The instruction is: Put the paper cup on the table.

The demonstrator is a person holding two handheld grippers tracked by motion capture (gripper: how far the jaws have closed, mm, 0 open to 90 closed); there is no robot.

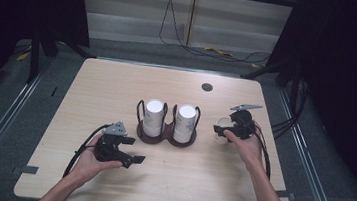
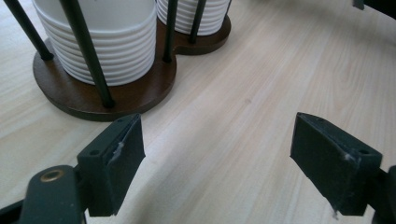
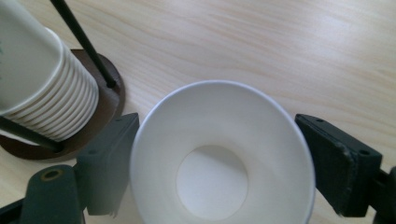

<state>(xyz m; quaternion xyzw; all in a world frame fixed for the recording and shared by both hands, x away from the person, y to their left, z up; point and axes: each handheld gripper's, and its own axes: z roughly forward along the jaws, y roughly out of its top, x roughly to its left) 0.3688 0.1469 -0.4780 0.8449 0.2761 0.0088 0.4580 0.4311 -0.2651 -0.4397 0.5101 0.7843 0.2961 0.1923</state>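
Observation:
A dark wooden cup holder (image 1: 165, 136) with black wire posts stands at the table's middle and carries two upside-down stacks of white paper cups (image 1: 153, 118) (image 1: 185, 123). To its right a single white paper cup (image 1: 221, 136) stands upright on the table, mouth up. My right gripper (image 1: 219, 131) straddles that cup (image 3: 219, 158), its jaws wide on either side of the rim and not pressing it. My left gripper (image 1: 132, 160) rests low near the front left, open and empty. In the left gripper view (image 2: 217, 161) it faces the holder's base (image 2: 84, 98) and the nearer stack (image 2: 100, 42).
The light wooden table (image 1: 118, 84) has a round black cable hole (image 1: 207, 87) near its far edge. The nearest stack (image 3: 37, 88) and the holder's base (image 3: 109, 100) lie just left of the single cup. Cables run across the floor beyond the table.

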